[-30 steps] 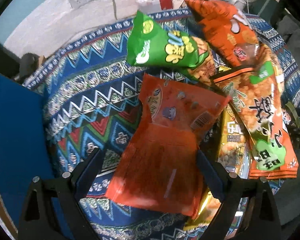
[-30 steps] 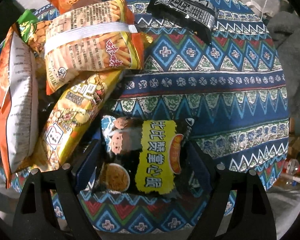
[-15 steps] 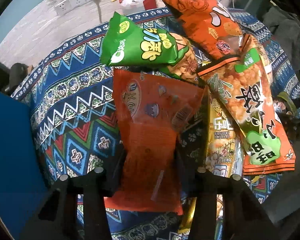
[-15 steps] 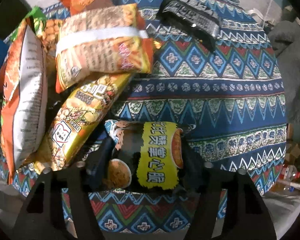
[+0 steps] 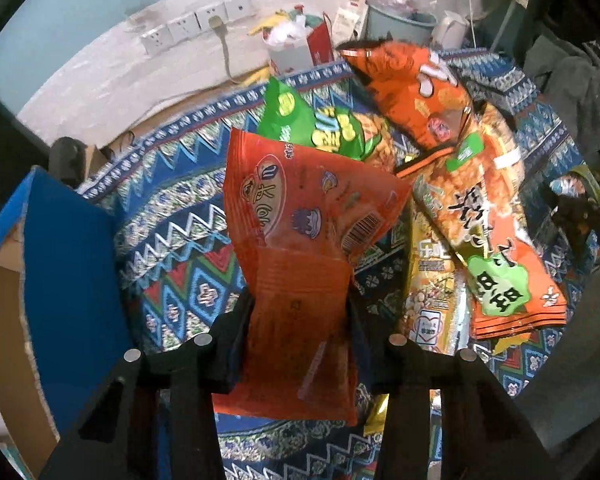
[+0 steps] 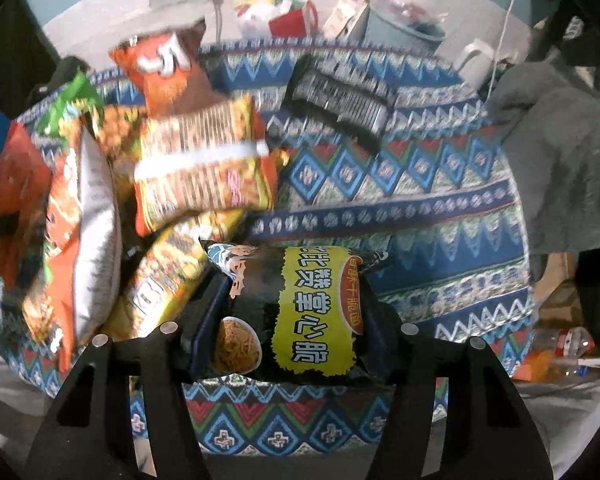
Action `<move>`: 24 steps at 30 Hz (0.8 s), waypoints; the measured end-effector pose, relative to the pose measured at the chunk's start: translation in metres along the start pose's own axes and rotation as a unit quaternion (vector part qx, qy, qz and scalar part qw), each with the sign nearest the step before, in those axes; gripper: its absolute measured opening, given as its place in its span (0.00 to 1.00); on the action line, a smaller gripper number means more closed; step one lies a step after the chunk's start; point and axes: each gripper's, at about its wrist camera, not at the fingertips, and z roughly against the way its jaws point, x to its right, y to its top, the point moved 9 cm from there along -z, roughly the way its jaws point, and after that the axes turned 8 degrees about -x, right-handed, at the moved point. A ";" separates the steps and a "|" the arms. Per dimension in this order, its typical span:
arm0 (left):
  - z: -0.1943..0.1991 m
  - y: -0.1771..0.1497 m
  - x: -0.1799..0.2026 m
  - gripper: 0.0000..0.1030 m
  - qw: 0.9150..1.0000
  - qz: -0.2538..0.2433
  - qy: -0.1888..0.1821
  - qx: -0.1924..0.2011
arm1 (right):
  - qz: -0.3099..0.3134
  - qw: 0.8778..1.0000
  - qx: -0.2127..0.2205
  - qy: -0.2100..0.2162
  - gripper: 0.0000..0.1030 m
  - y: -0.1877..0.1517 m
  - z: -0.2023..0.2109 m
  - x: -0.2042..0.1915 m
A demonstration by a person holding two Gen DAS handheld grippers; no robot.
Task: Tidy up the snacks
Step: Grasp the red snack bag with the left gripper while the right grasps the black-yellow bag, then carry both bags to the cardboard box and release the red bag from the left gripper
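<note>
My left gripper [image 5: 300, 304] pinches the lower part of a flat red-orange snack packet [image 5: 300, 200], its jaws still closing on it, and the packet hangs clear above the patterned tablecloth [image 5: 172, 208]. The jaws of my right gripper [image 6: 296, 292] are also closing, pressing both sides of a puffy black and yellow snack packet [image 6: 312, 320] lifted off the cloth. A heap of bags lies between the two: a green bag [image 5: 312, 124], an orange bag [image 5: 412, 92], a long orange bag with a green label [image 5: 484, 224] and a yellow bag [image 5: 428, 280].
A blue cardboard box [image 5: 68, 280] stands open at the left edge of the table. A black packet [image 6: 340, 96] lies at the far side and a grey cloth [image 6: 560, 160] hangs at the right. Wall sockets [image 5: 196, 28] and a bucket [image 5: 400, 24] are behind.
Both grippers went from wide open around their packets to closed on them, then rose. The red-orange packet and the black and yellow packet now hang off the cloth.
</note>
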 end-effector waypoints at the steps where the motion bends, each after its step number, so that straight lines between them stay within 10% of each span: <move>1: 0.006 -0.001 0.000 0.43 1.000 0.002 -0.002 0.004 | -0.001 1.000 0.009 -0.001 0.59 0.004 0.005 -0.001; 24: 0.082 -0.009 -0.075 0.43 0.993 0.073 0.010 0.088 | 0.091 0.977 0.175 0.081 0.59 0.069 0.124 -0.114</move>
